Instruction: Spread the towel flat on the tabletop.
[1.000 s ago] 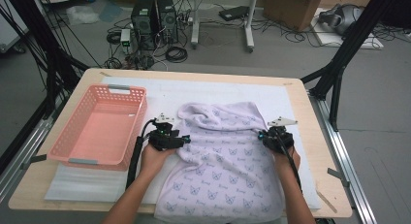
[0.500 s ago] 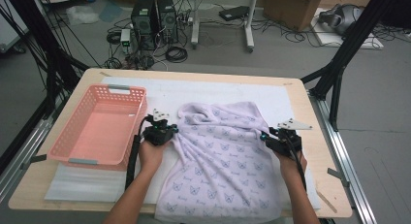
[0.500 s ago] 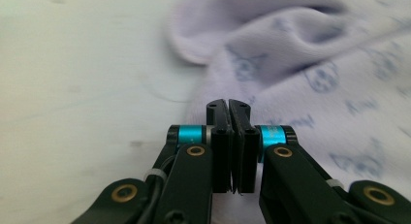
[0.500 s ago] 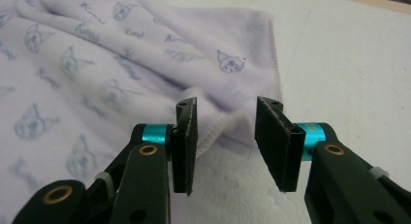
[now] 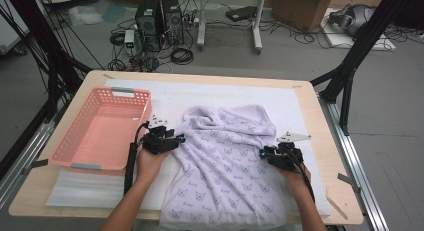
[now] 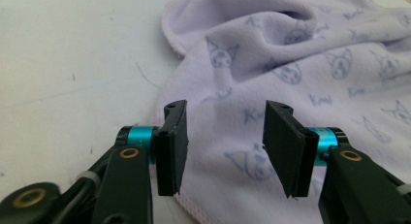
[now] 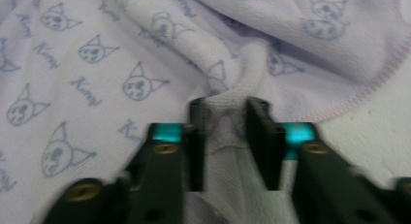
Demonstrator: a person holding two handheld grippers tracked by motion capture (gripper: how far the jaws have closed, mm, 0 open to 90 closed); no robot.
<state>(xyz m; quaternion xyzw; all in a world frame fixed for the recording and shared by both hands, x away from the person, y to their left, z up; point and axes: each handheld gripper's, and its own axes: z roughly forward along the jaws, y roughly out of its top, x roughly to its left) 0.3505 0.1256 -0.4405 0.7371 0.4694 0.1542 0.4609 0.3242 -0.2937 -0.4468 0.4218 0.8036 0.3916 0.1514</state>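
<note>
Since the earlier frames, both grippers have shifted slightly outward along the towel's sides, and the left gripper's jaws have just been opening, with the towel's edge lying beneath the gap and not pressed by either pad.

Left to right across the worktop:

1. Pink basket: stands near the worktop's left edge, on the white mat.
2. Left gripper: sits just beside the basket's right wall, at the towel's left edge. Its jaws stand spread apart. In the left gripper view the hemmed edge of the cloth runs under the left-hand pad, and the printed fabric shows through the gap.
3. Lilac towel: lies crumpled at the middle of the mat, bunched in folds toward the far edge, its near end hanging over the worktop's near edge. It carries a blue cat-face print.
4. Right gripper: sits at the towel's right edge, toward the worktop's right edge. Its jaws are pinching a raised fold of the towel; in the right gripper view the cloth is squeezed between the two pads.
</note>
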